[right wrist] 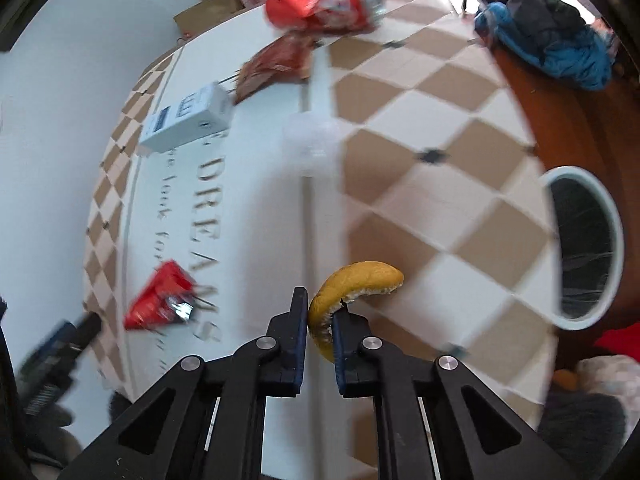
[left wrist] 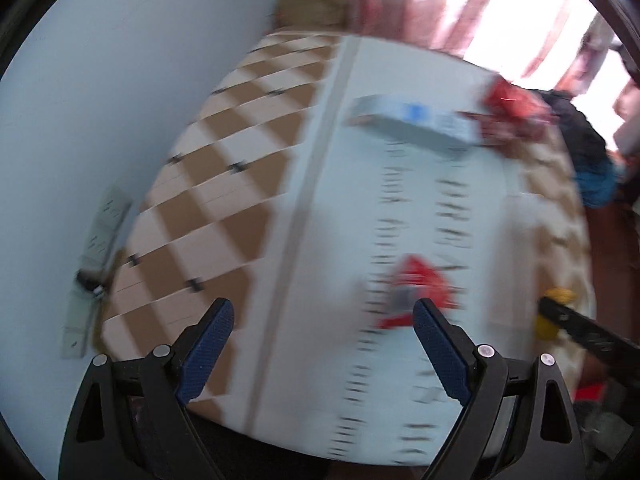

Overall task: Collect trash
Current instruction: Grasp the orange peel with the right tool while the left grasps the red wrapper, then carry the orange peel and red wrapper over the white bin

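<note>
My right gripper (right wrist: 320, 308) is shut on a curved yellow peel (right wrist: 360, 280), held above the checkered tablecloth (right wrist: 440, 112). A white-rimmed bin (right wrist: 582, 250) lined with a dark bag stands to its right, below the table edge. My left gripper (left wrist: 322, 320) is open and empty over the table, with a red crumpled wrapper (left wrist: 420, 284) just beyond its right finger. That red wrapper (right wrist: 160, 300) also lies left of the right gripper. Farther back lie a white box (right wrist: 188, 120), a brown wrapper (right wrist: 276, 64) and a red can (right wrist: 324, 0) on its side.
A clear plastic cup (right wrist: 312, 140) sits mid-table. A dark and blue bundle of cloth (right wrist: 548, 20) rests on brown wooden furniture at the right. A white wall (left wrist: 100, 100) borders the table on the left. Both views are motion-blurred.
</note>
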The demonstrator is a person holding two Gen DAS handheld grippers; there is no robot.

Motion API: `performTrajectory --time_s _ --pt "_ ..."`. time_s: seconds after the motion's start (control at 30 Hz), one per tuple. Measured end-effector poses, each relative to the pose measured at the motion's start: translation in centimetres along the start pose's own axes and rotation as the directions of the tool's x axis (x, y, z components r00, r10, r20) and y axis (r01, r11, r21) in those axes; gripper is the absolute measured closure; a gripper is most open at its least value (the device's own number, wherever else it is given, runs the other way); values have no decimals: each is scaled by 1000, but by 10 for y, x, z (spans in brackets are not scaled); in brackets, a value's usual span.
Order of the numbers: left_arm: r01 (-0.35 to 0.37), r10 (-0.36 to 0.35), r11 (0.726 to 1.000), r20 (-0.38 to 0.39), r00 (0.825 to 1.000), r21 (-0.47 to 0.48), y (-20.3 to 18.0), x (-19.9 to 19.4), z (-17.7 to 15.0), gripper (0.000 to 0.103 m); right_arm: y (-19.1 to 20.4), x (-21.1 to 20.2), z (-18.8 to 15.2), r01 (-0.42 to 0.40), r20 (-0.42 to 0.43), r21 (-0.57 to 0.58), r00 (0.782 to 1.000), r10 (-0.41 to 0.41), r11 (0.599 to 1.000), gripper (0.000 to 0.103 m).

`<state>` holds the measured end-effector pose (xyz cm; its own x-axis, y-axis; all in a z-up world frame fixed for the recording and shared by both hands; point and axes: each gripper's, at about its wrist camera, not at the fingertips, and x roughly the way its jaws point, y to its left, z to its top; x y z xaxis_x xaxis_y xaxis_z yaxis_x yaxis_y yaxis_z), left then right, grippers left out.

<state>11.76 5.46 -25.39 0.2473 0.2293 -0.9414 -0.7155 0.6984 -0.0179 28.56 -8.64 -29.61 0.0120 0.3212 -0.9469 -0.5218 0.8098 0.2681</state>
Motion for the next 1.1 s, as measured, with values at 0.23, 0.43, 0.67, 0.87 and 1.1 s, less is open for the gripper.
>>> performTrajectory --time_s 0.23,0.43,0.67,0.87,1.1 --pt "53 -45 994 -92 995 91 -46 36 9 19 -55 -23 -12 53 6 60 999 -53 997 91" --pt "6 5 993 -89 996 119 -48 50 15 84 -68 -28 -17 44 10 85 999 -45 995 91" --pt "-7 9 988 -11 1000 153 -51 16 15 94 -52 -44 -18 10 43 51 999 -12 999 92" --pt "5 -25 983 111 994 183 -71 -45 19 95 -43 -91 -16 -44 131 17 991 42 999 92" --pt "81 -143 958 216 966 274 -136 -106 34 95 -82 -163 -11 -92 250 39 965 79 995 92"
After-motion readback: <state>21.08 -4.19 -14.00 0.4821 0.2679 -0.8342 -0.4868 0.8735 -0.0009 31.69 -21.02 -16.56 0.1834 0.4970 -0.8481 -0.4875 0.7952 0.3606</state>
